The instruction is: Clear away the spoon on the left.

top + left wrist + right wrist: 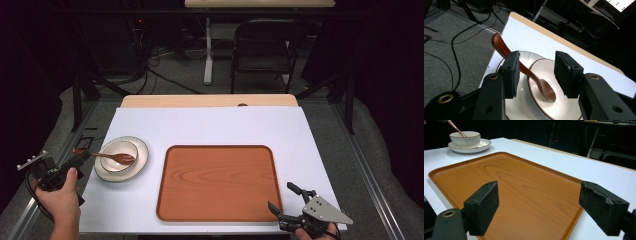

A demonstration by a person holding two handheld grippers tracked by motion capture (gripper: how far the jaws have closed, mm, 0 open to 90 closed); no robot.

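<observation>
A brown wooden spoon (pixel 117 158) lies in a white bowl (pixel 112 149) on a white plate (pixel 143 150) at the left of the white table. Its handle sticks out over the rim toward my left gripper (pixel 84 156). In the left gripper view my left gripper (pixel 537 72) stands open, and the spoon (pixel 544 88) runs between the pads, close by the left pad, which does not press on it. An empty orange wooden tray (pixel 220 180) lies in the middle. My right gripper (pixel 280 195) is open at the tray's near right corner, nothing between its jaws (pixel 541 207).
The plate sits close to the table's left edge, with cables on the grey floor (pixel 456 50) beyond it. A black folding chair (pixel 262 47) and a table leg (pixel 208 50) stand behind the table. Bare white tabletop (pixel 225 125) lies behind the tray.
</observation>
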